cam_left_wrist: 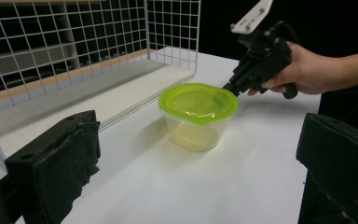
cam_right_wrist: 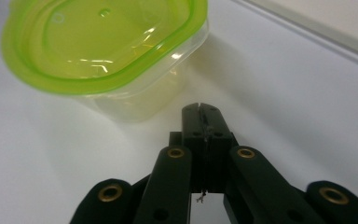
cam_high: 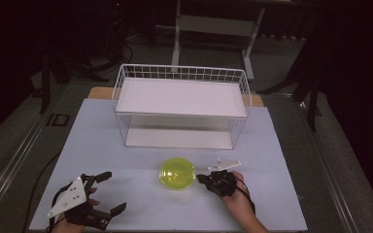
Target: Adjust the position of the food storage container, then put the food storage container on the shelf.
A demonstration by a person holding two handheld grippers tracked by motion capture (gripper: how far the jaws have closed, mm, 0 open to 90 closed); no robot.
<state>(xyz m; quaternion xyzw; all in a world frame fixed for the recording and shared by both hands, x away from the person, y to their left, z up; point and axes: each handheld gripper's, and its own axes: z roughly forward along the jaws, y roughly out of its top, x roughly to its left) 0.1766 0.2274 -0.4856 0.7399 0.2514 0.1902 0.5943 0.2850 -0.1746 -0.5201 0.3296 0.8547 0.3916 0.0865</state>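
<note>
A: Report the container position.

B: A clear plastic container (cam_high: 177, 174) with a translucent green lid (cam_left_wrist: 198, 101) stands upright on the white counter (cam_high: 126, 150), near its middle, just in front of the white wire basket (cam_high: 182, 104). The lid is seated on the tub. Small embossed marks show on the lid in the right gripper view, but they are too blurred to read. No brand or label is legible anywhere.

A: Right gripper state?

B: The right gripper (cam_high: 205, 178) sits just right of the container, held by a hand (cam_high: 235, 196). Its jaws are pressed together with nothing between them, tips close beside the tub wall, under the lid rim; contact cannot be confirmed.

A: Left gripper state?

B: The left gripper (cam_high: 110, 190) rests at the near left of the counter, well apart from the container. Its jaws are spread wide and hold nothing.
</note>
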